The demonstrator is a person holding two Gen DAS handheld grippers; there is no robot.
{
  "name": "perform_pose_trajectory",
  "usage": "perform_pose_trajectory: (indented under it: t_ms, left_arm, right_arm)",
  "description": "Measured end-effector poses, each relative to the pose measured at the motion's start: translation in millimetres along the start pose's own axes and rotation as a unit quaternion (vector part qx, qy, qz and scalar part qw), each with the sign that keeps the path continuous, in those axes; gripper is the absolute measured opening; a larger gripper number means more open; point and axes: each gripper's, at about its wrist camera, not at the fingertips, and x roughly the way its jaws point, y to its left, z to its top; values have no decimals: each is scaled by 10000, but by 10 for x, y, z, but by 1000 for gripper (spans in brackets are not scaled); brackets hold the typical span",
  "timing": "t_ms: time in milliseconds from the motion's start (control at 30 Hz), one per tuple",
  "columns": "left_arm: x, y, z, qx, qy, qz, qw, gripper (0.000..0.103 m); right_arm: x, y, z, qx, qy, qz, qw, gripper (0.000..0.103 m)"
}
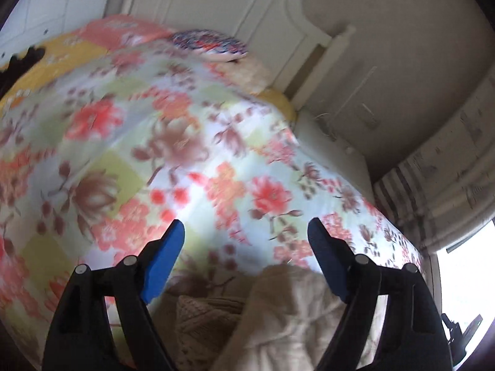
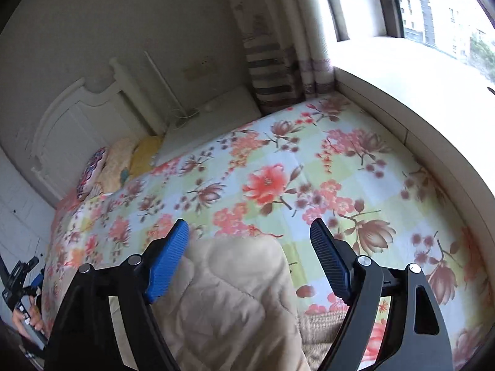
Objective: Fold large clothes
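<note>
A beige quilted garment (image 2: pixel 235 293) lies on the near edge of the bed, with a knitted beige part (image 2: pixel 318 327) beside it. It also shows in the left wrist view (image 1: pixel 290 318), with the knitted part (image 1: pixel 207 318) to its left. My left gripper (image 1: pixel 246 232) is open and empty, above the garment's far edge. My right gripper (image 2: pixel 249 232) is open and empty, its blue pads (image 2: pixel 168 262) either side of the garment's top edge, not touching it. The left gripper also shows in the right wrist view (image 2: pixel 21 281), held in a hand at far left.
The bed carries a floral quilt (image 2: pixel 278 179) with pillows (image 2: pixel 120 160) by a white headboard (image 2: pixel 71 123). A white nightstand (image 2: pixel 213 114), striped curtain (image 2: pixel 275 68) and window sill (image 2: pixel 402 71) stand on the right. A dark item (image 1: pixel 21 58) lies at the bed's far left.
</note>
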Motion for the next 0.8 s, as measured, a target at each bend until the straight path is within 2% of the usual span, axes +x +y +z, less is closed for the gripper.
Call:
perform_pose_trajectory:
  t_ms: [67,100,133,167,200,233,300,367,433,467,533,600,633,700,733,800]
  left_arm:
    - [-83,25,-76,227,-150,-119,9996,80]
    - [-161,-26,-127,529,-183,-128,9983,81]
    - [-224,-115,-190,1031,-156,-187,9944,83]
    - [-261,-190,-237,1337,-66,-258,9907,86]
    - [-273,-260,-293,1642,112,-344,9858,93]
    - [-262,-301,-344,1773,256,-375,9831,96]
    - [-231,-304,-449,1859,536,-357,9805,96]
    - [-289,-337,-503,1928,245,8,9809,96]
    - [-427,-488,-548,2044,-60,1,9789,96]
    - [-551,-665,-602,2183,-255,-95,9755,96]
    - [-732,-1025,-762,2589,-529,-326,9639,96]
    - [-887,-1472,-1103,3202,-770,-561,9425,99]
    - [-904,-1660,-1302,3513,-869,-536,9307,101]
    - [-738,-1933,-1610,3998,-951,-200,9115,101]
    - [-569,-2036,-1732,4214,-938,83,9020,101]
    - [-182,-2089,-1818,4357,-859,664,8935,101]
  right_arm:
    - [93,-106,-81,184,62,159,9997,79]
    - [73,-137,-114,206,56,249,9995,79]
    - [13,-158,-141,173,13,374,9992,79]
    - [-57,-159,-150,105,-35,505,9987,79]
    - [-162,-138,-164,-40,-58,590,9982,83]
    - [-229,-109,-168,-204,-53,579,9981,85]
    - [-325,-77,-180,-606,55,456,9971,91]
    - [-371,-91,-214,-787,311,387,9957,91]
    - [-460,-80,-244,-845,233,349,9955,91]
    - [-529,-37,-249,-864,155,461,9951,91]
    - [-670,156,-258,-984,-25,706,9926,91]
    - [-795,491,-314,-1239,-229,903,9879,91]
    - [-834,691,-383,-1394,-291,1044,9843,91]
    - [-850,1103,-621,-1831,-368,1221,9748,91]
    - [-790,1321,-779,-2193,-375,1053,9692,91]
    - [-554,1660,-1066,-3008,-365,391,9522,91]
